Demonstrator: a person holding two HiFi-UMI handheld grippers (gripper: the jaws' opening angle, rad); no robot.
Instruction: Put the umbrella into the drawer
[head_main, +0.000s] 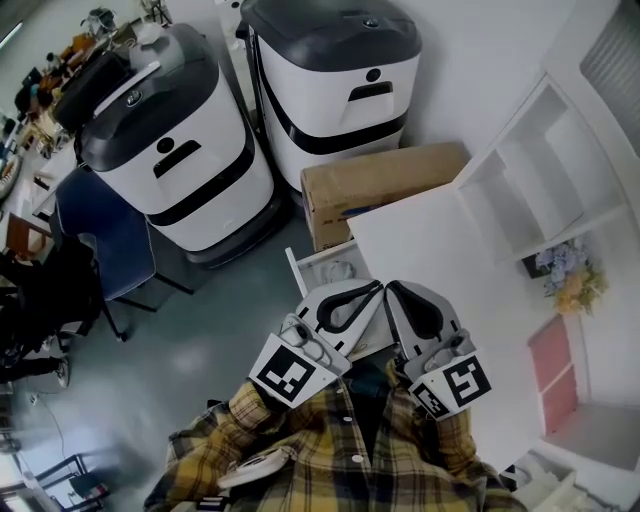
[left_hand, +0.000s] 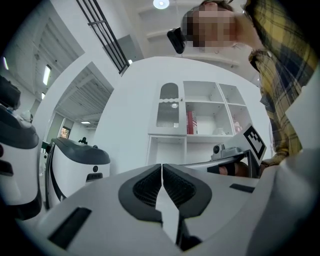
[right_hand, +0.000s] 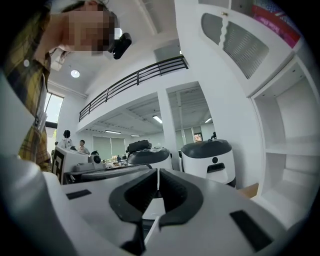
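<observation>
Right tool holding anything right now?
No. In the right gripper view, the right tool has its jaws closed against each other with nothing between them.

Bright, even indoor light; ceiling lamp (left_hand: 161, 4) glares overhead. Gripper views strongly fisheye, dark vignetted corners. Soft shadows, little blur.

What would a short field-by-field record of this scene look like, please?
Left tongs: shut, nothing between them
Right tongs: shut, nothing between them
Position: both held side by side, close to the person's chest
Drawer: open, just beyond the tongs; contents unclear
Umbrella: not visible in any view
Nearby: cardboard box on the floor beside two white-and-black machines
</observation>
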